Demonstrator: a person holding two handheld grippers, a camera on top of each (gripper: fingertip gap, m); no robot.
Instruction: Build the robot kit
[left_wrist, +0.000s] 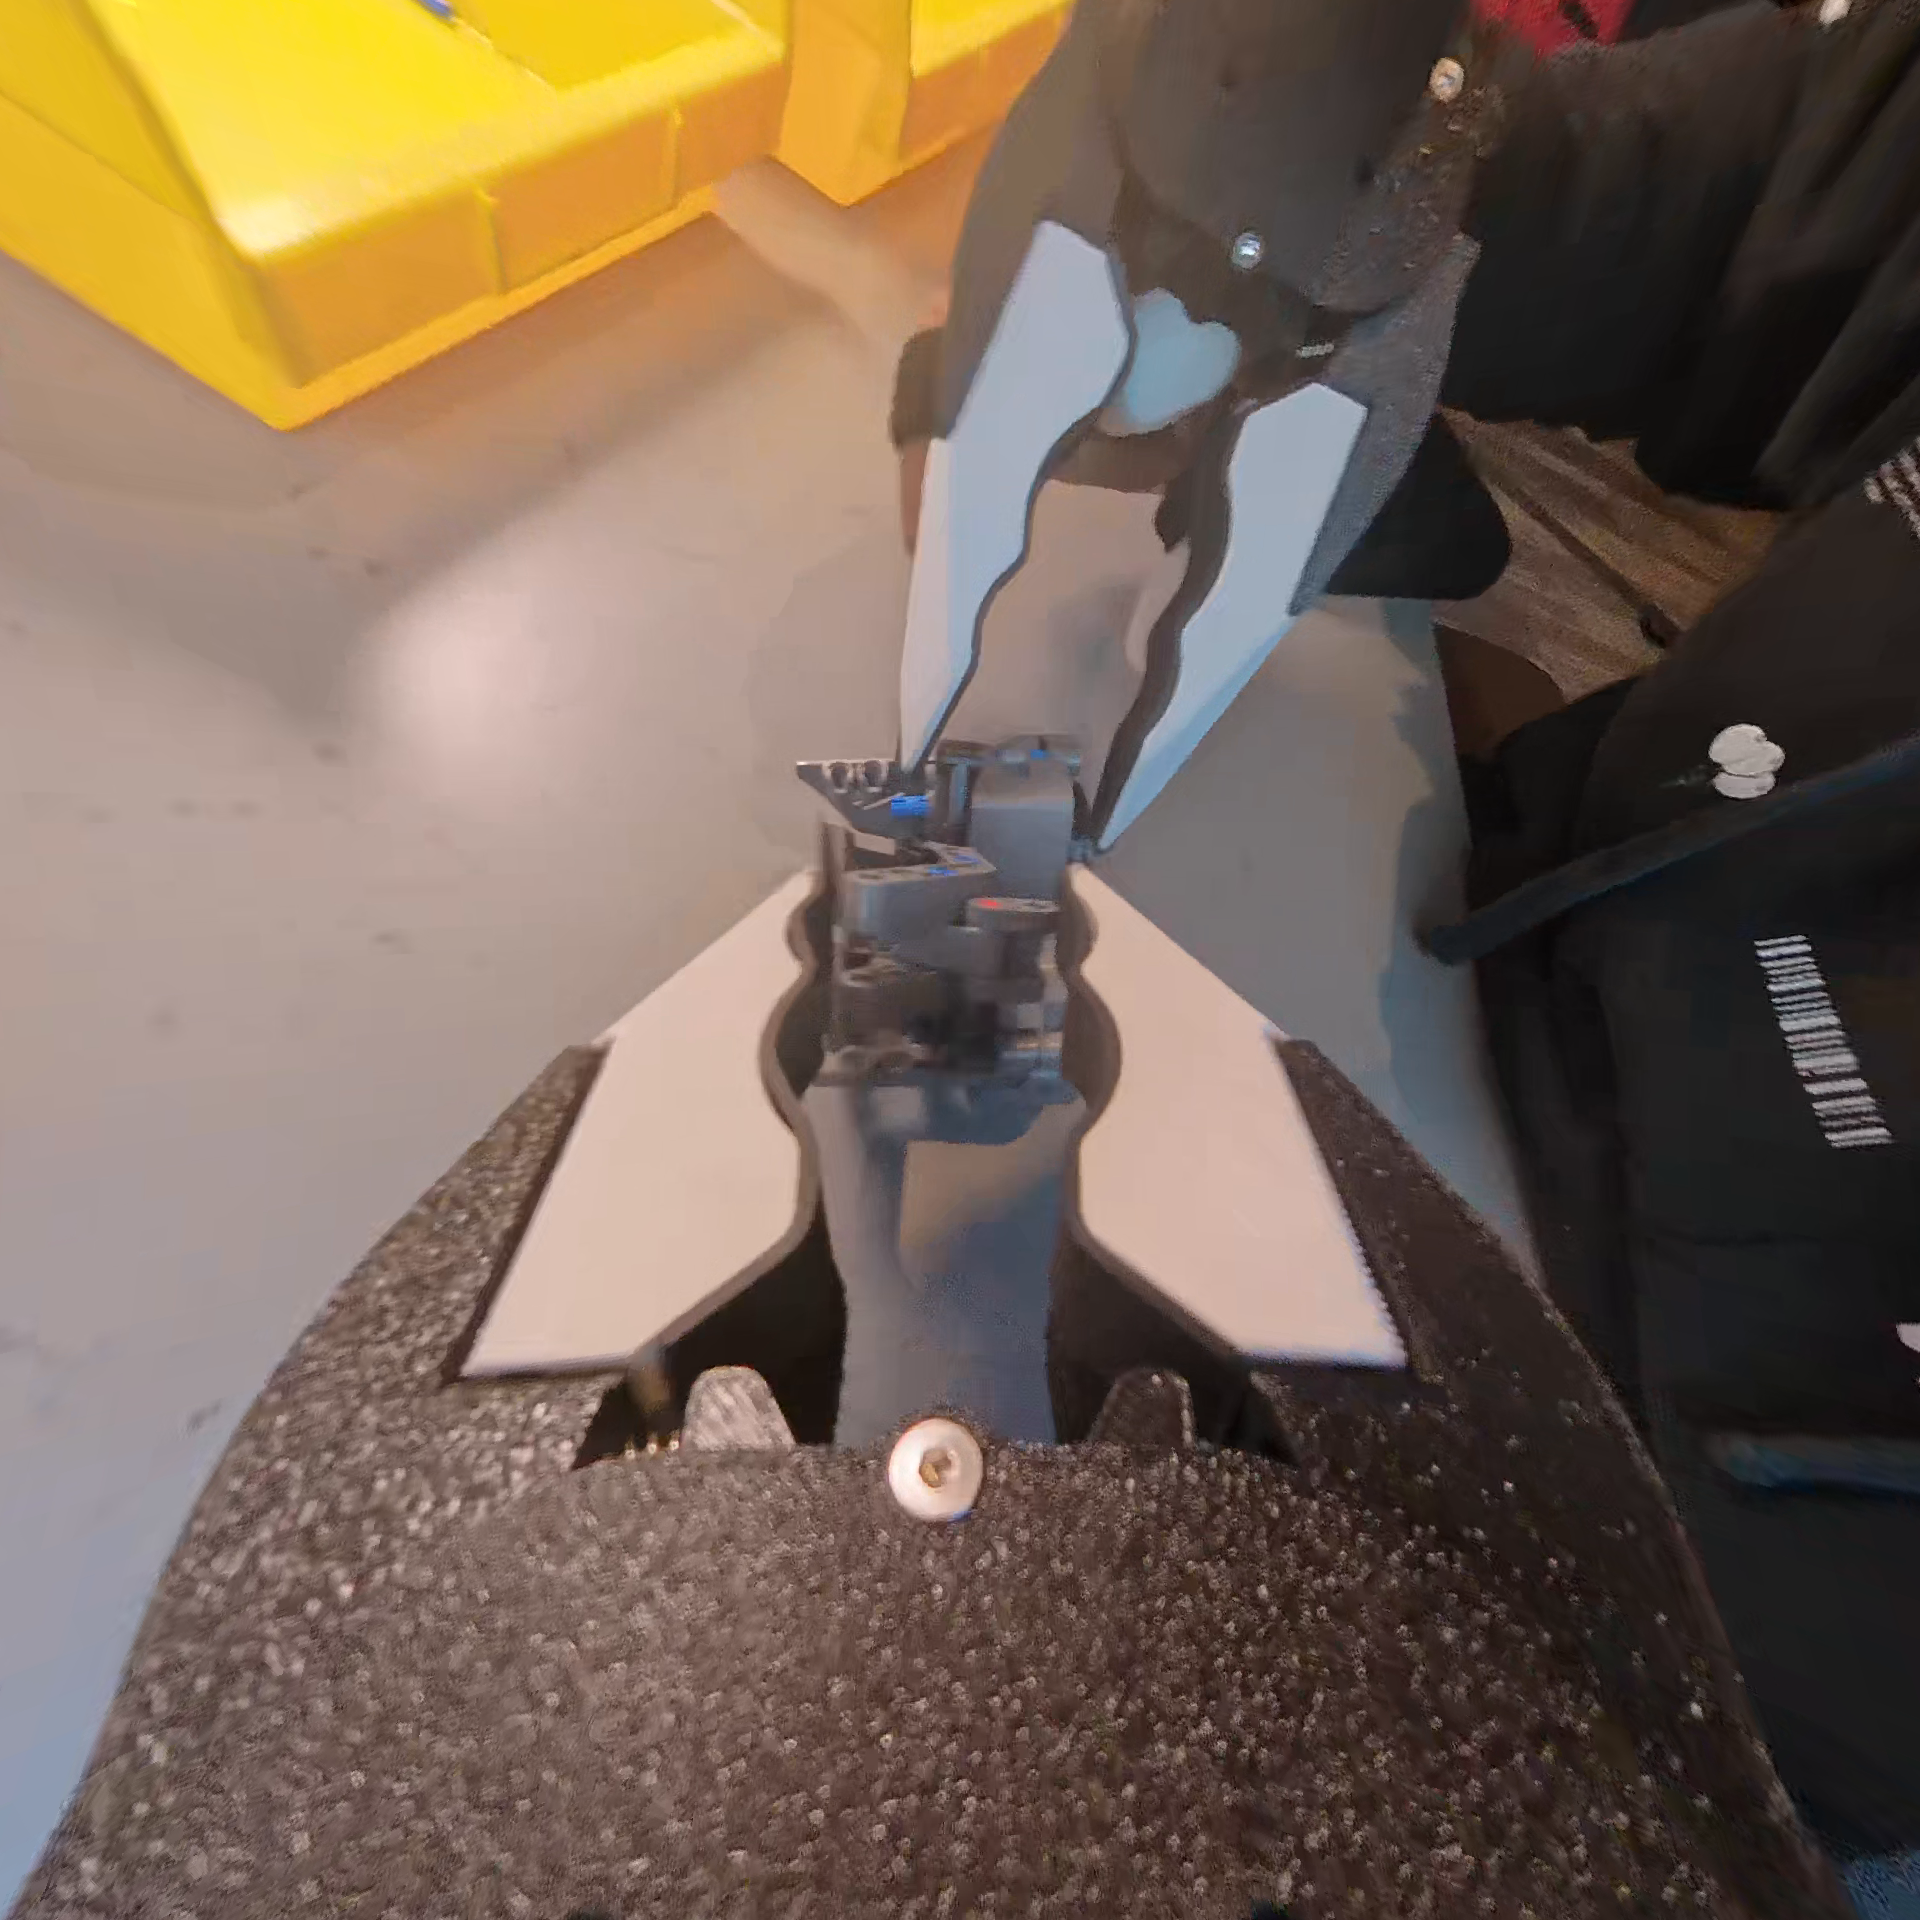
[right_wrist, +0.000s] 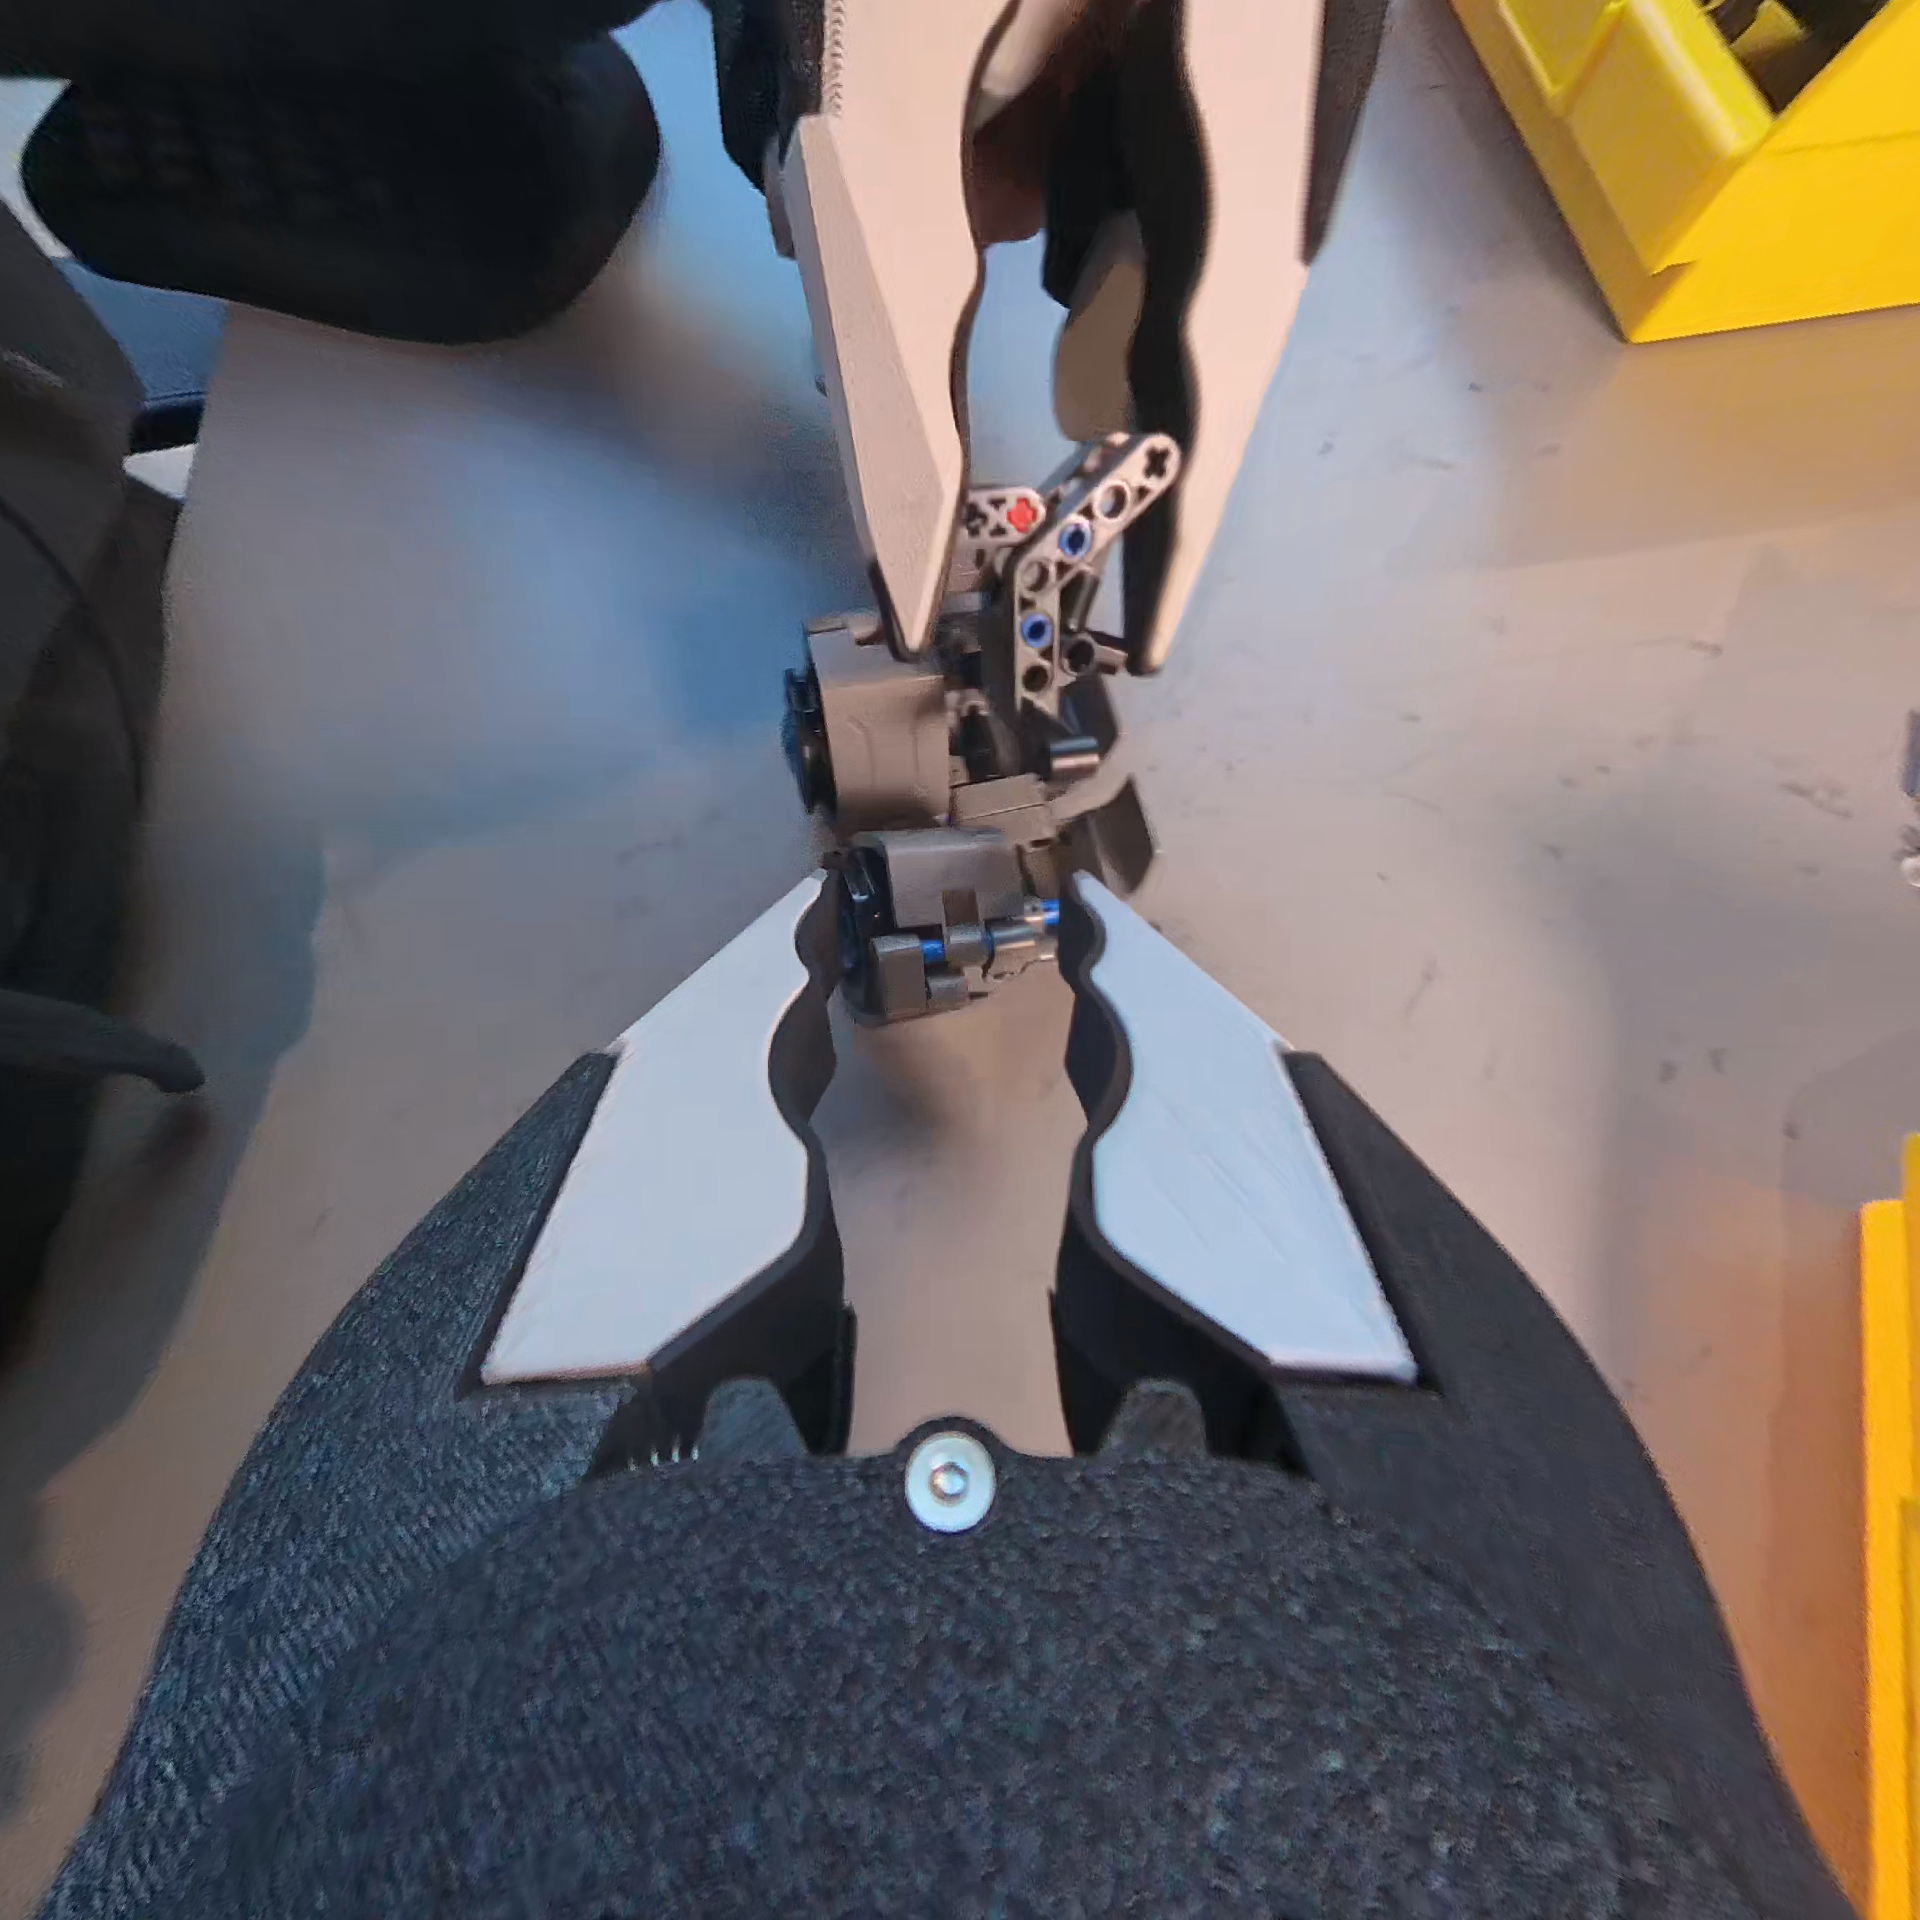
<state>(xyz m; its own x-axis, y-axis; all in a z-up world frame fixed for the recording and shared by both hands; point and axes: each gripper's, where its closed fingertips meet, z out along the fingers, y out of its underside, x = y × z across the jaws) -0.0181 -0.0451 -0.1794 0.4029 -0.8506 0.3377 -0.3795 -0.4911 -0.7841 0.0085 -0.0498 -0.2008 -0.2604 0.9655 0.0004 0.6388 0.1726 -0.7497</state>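
Note:
A small grey assembly of perforated beams and blocks with blue and red pins (left_wrist: 951, 940) hangs just above the grey table between both grippers. My left gripper (left_wrist: 945, 899) is shut on one end of it. My right gripper (left_wrist: 1003, 805) reaches in from the far side and grips the other end, by the boxy grey block. In the right wrist view, my right gripper (right_wrist: 948, 894) clamps the near end of the assembly (right_wrist: 894, 727). My left gripper (right_wrist: 1034, 649) holds the far end, where an angled holed beam (right_wrist: 1070, 561) sticks up.
Yellow plastic bins (left_wrist: 416, 208) stand at the far left of the table; they also show in the right wrist view (right_wrist: 1714, 156), with another yellow edge (right_wrist: 1891, 1558) at the right. A person's dark clothing (left_wrist: 1714, 1039) lies close on the right. The grey table (left_wrist: 416, 831) is beneath. Some 4 cm of space lies between my two pairs of fingers.

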